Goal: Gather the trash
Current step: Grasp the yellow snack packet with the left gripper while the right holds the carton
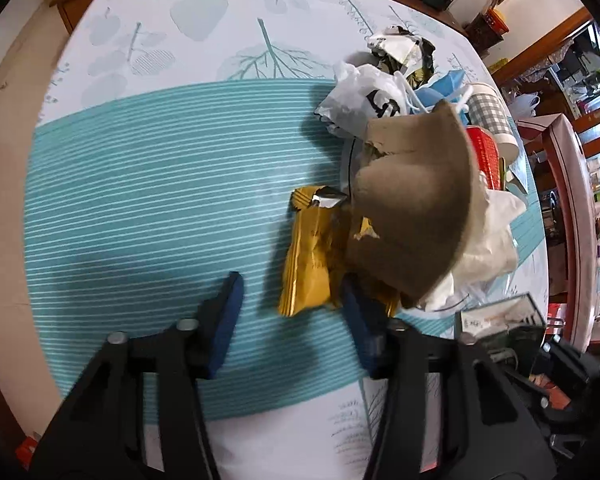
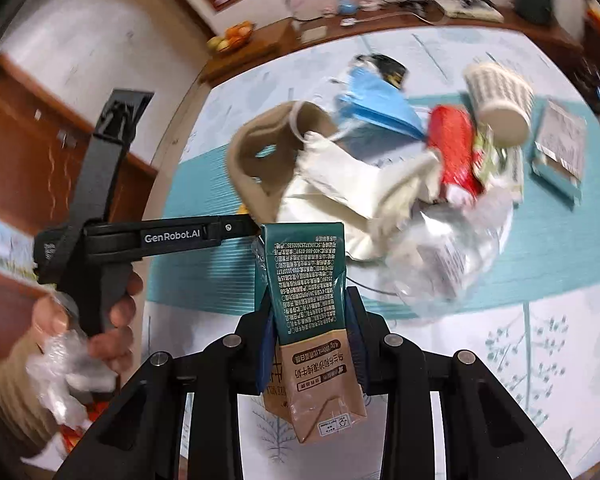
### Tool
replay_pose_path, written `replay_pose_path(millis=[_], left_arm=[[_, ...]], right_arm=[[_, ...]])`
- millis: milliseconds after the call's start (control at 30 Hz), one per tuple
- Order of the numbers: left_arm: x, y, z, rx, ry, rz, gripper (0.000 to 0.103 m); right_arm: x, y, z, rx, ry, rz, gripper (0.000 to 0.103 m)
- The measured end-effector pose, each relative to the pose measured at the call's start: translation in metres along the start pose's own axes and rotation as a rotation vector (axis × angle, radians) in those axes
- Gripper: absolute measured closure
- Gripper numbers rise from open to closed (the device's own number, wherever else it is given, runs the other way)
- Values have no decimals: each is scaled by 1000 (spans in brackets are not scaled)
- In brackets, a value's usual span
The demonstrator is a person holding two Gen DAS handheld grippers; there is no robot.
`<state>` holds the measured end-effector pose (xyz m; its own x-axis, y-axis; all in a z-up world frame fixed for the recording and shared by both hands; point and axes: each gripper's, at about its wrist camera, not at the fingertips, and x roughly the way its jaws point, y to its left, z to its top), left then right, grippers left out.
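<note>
A heap of trash lies on the table: brown cardboard pulp tray (image 1: 416,208), yellow snack wrapper (image 1: 310,264), white plastic bag (image 1: 360,100), red wrapper (image 1: 483,154), checked paper cup (image 1: 492,114). My left gripper (image 1: 292,296) is open, its blue fingers either side of the near end of the yellow wrapper. In the right wrist view, my right gripper (image 2: 310,320) is shut on a green and brown milk carton (image 2: 306,300), held above the table before the heap: pulp tray (image 2: 256,160), blue face mask (image 2: 380,106), red wrapper (image 2: 456,152), cup (image 2: 500,96), clear plastic (image 2: 448,256).
The round table (image 1: 148,184) has a teal striped cloth with leaf prints. A small printed box (image 2: 560,148) lies at the right. The left gripper's handle and the hand holding it (image 2: 100,264) show at the left. A wooden sideboard (image 2: 380,24) with clutter runs behind.
</note>
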<state>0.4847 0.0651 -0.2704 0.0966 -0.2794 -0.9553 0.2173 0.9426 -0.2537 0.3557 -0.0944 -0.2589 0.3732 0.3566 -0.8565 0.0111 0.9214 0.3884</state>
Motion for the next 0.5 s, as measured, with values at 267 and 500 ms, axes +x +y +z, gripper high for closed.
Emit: replay_pose_path(millis=[267, 500], left_arm=[[5, -4, -4, -21, -21, 10, 88], [-24, -17, -28, -8, -74, 101, 93]], right_arm=[[-4, -22, -23, 106, 6, 13, 72], [-11, -17, -25, 134, -10, 15, 72]])
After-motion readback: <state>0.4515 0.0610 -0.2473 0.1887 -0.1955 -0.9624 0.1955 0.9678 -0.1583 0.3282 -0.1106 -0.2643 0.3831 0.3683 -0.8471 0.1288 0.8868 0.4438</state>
